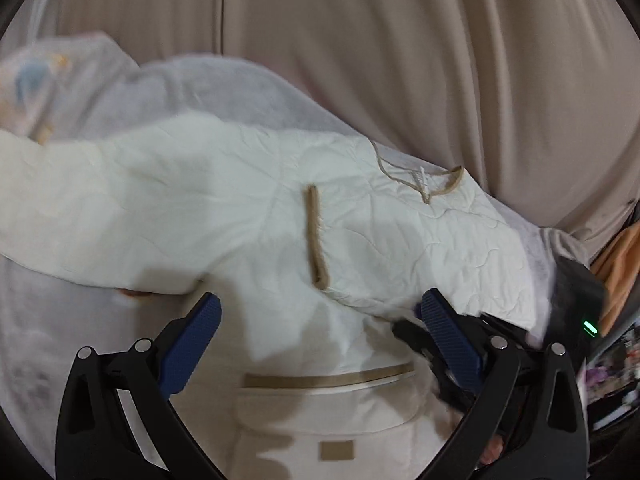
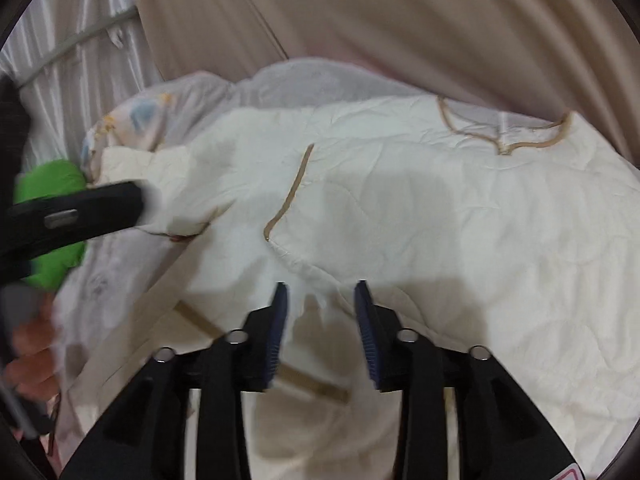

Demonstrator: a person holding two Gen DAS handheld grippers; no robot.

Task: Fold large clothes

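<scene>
The cream quilted jacket with tan trim (image 1: 248, 200) is looking soft and bulky; left tool (image 1: 320, 340) is hovering wide open, right tool (image 2: 322, 332) half-open, both empty; hems seem best.

Both wrist views close, angled down – sharing the cream jacket (image 1: 280, 216), curtain (image 1: 400, 60) behind

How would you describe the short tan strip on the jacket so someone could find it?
Find the cream quilted jacket spread over the pale bed sheet. Near its middle, a short tan fabric strip runs lengthwise. Unlike the tan-piped neckline, it is straight and stands alone.
</scene>
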